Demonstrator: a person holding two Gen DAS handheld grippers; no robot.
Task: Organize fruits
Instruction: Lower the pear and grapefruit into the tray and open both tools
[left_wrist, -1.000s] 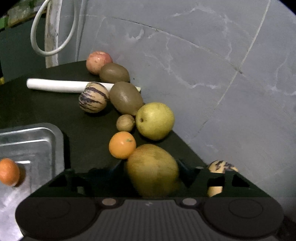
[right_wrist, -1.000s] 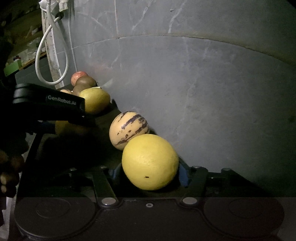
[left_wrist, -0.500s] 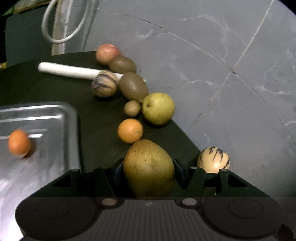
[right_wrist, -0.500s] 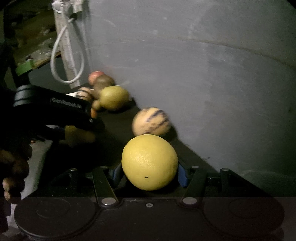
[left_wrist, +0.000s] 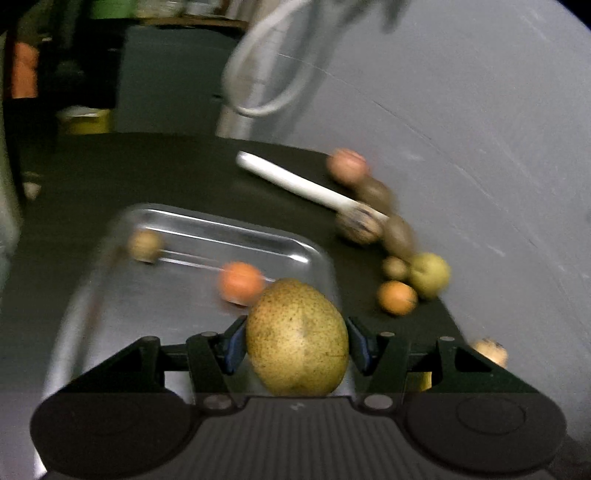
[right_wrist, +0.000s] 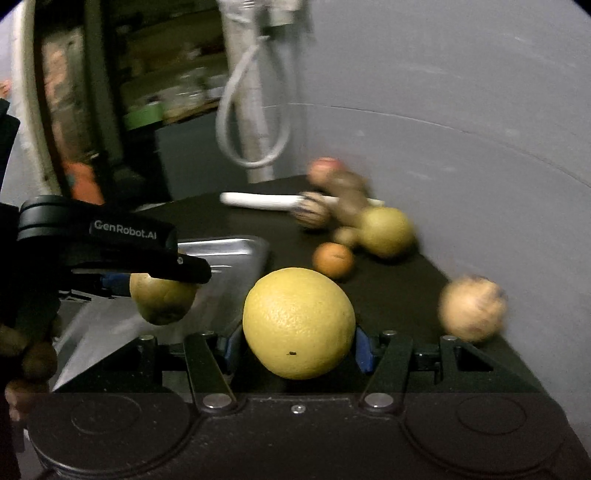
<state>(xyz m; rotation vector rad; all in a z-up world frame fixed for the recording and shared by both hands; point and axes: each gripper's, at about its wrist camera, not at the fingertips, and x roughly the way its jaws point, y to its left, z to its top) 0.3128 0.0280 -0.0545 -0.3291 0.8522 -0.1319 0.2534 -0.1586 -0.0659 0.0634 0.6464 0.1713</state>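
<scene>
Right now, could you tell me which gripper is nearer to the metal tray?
Left. The left gripper holds a pear over the metal tray; the right gripper is beside it.

both views are dim, the dark tabletop (left_wrist: 155, 177) nearly black. motion blur smears the background fruit and the hanging cable (right_wrist: 255, 110), while the held pear (left_wrist: 297, 338) and yellow citrus (right_wrist: 299, 323) stay sharp. the metal tray (left_wrist: 207, 229) shows streaked glare. fisheye bending curves the grey wall (right_wrist: 461, 92); corners vignette black.
</scene>
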